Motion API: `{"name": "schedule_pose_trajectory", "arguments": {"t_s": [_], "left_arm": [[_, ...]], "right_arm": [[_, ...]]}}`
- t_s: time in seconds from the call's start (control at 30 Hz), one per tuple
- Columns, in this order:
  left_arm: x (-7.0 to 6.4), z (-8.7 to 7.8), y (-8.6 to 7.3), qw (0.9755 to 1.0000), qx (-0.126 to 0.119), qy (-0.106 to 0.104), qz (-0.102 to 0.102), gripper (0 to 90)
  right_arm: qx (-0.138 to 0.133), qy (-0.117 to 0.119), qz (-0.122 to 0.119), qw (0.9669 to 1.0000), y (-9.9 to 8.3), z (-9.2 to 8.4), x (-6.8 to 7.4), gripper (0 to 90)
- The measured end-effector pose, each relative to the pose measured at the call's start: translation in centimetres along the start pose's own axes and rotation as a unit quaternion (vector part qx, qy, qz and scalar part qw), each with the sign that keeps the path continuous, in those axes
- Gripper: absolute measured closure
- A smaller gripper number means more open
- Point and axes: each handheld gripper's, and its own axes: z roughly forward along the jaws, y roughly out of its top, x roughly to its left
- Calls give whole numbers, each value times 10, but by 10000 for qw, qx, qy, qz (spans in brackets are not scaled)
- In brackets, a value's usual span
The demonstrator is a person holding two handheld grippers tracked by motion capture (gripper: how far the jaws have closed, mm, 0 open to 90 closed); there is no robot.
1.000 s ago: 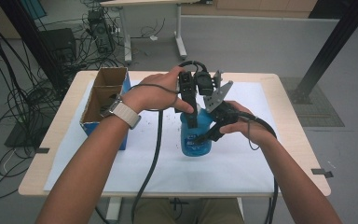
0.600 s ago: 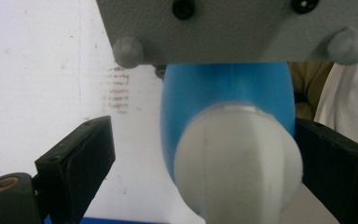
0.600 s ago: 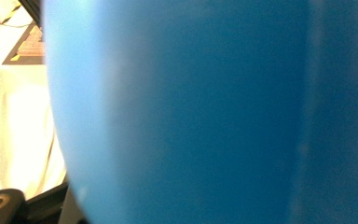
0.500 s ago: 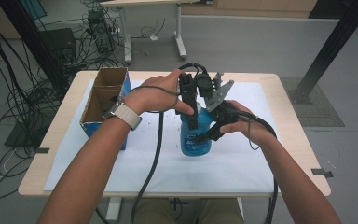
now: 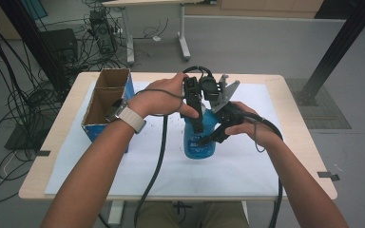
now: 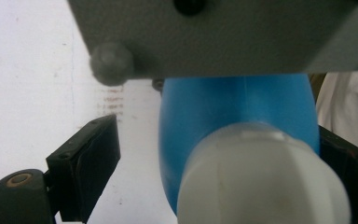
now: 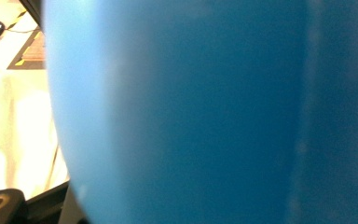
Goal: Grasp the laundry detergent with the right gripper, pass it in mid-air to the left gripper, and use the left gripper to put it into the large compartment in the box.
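High view, centre: hands unmoved; left gripper (image 5: 196, 124) jaws closing around the bottle's (image 5: 198, 137) cap (image 6: 261, 182), not yet gripping; right gripper (image 5: 218, 134) clamps bottle.

Bottle: the bottle (image 5: 198, 137) stands upright on the sheet (image 5: 237, 166), near the middle of the table (image 5: 292, 95).
Box: the box (image 5: 105, 102) sits on the table at 9 o'clock from the bottle, well apart from it.
Your left gripper: your left gripper (image 5: 197, 124) comes down over the bottle's top from 12 o'clock.
Your right gripper: your right gripper (image 5: 215, 137) is at the bottle's side, at 3 o'clock, touching it.
Cap: the cap (image 6: 261, 182) sits on top of the bottle, between your left gripper's jaws.
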Motion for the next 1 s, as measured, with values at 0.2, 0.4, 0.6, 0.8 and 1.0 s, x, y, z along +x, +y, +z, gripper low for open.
{"name": "schedule_pose_trajectory", "arguments": {"t_s": [0.2, 0.4, 0.6, 0.8, 1.0], "left_arm": [[-1, 2, 0, 10000, -31, -59, -3, 163], [-3, 3, 0, 9998, -85, -152, 2, 222], [-3, 4, -1, 9997, -40, -229, 84, 275], [-4, 5, -1, 9996, -27, -254, 130, 319], [-4, 6, -1, 9992, -63, -369, 171, 375]], "right_arm": [[35, -8, 5, 10000, 1, 0, 1, 438], [16, 8, 9, 10000, 1, 0, 1, 438], [26, 12, 5, 10000, 1, 0, 1, 438], [18, 33, -9, 10000, 1, 1, 1, 438], [34, 32, -26, 10000, 1, 0, 1, 438]]}}
